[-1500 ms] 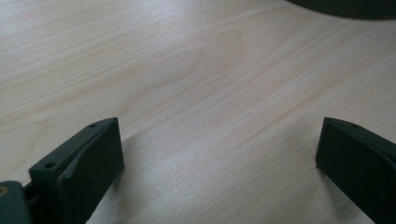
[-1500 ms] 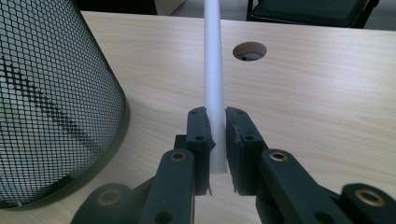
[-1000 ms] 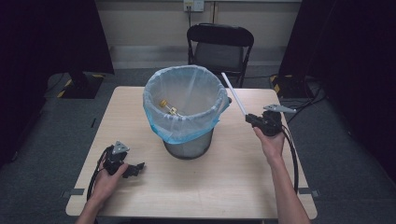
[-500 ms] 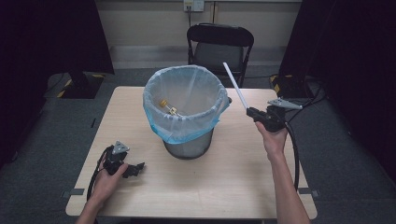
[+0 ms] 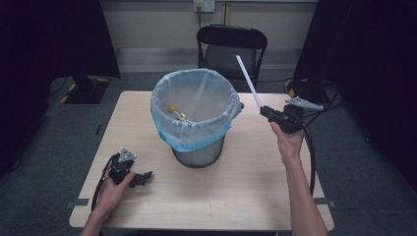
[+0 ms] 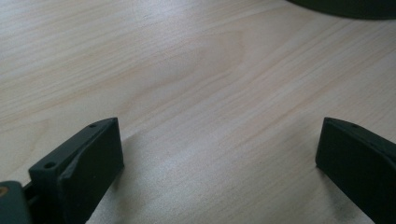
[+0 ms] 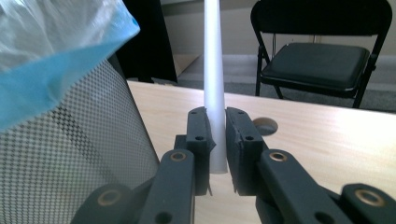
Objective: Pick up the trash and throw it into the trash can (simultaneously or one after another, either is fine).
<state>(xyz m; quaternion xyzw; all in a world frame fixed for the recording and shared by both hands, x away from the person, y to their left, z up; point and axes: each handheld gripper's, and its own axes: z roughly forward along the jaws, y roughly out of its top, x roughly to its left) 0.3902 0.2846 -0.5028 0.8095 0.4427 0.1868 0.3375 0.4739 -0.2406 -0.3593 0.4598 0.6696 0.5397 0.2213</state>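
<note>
Right tool grips white tube beside lined bin, apparently for disposal; left tool rests wide, empty on table.

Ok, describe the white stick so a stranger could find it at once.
Start at the mesh bin with the blue liner in the middle of the wooden table. To its right, the right gripper is clamped on a thin white stick that slants upward. It is the one long, plain white rod there.
</note>
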